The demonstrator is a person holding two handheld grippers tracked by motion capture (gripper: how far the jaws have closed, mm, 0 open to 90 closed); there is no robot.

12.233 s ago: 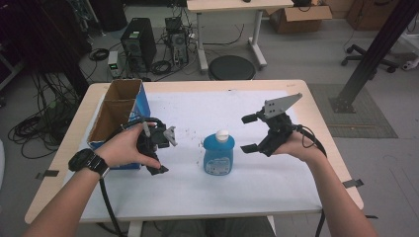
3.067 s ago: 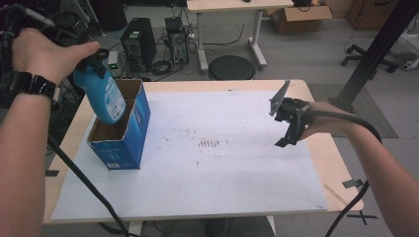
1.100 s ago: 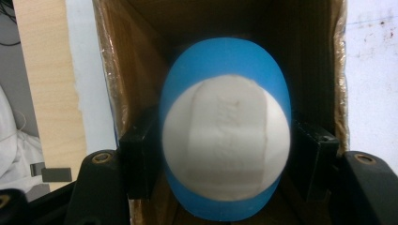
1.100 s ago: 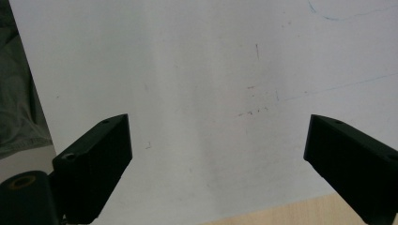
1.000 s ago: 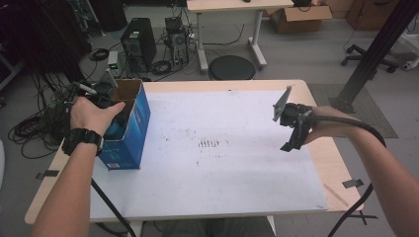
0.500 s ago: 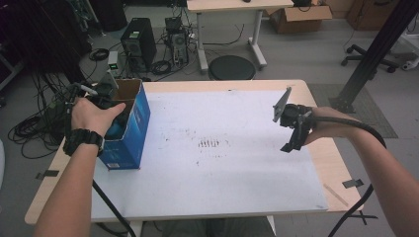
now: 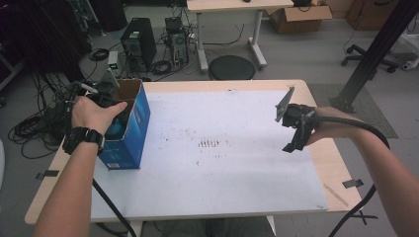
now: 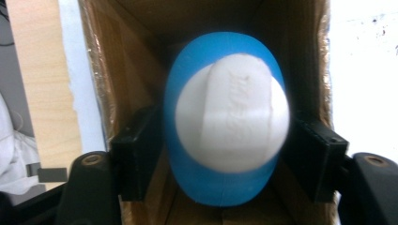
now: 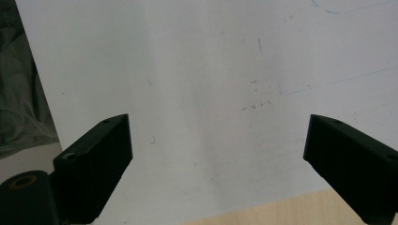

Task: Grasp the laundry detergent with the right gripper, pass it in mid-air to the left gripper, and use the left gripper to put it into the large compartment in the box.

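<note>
A wooden table [image 7: 316, 163] covered by a marked white sheet [image 7: 212, 168] stands in a workshop with computer towers [image 7: 138, 44], cables and a round stool [image 7: 231, 67] behind it. At its left edge the blue bottle [image 8: 227, 117] stands inside the open blue box [image 7: 131, 133]. The left gripper [image 8: 225, 154] straddles it, jaws just opening, pads barely clear. The right gripper [image 7: 295, 129] hovers near the right edge, jaws wide and empty

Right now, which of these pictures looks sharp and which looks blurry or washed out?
Left gripper view: the blue bottle with its white cap is soft and out of focus, and the white sheet at right is blown out. Right gripper view: the black jaws are crisp, the white sheet evenly lit. High view: sharp over the table, dim at the left floor.
</note>
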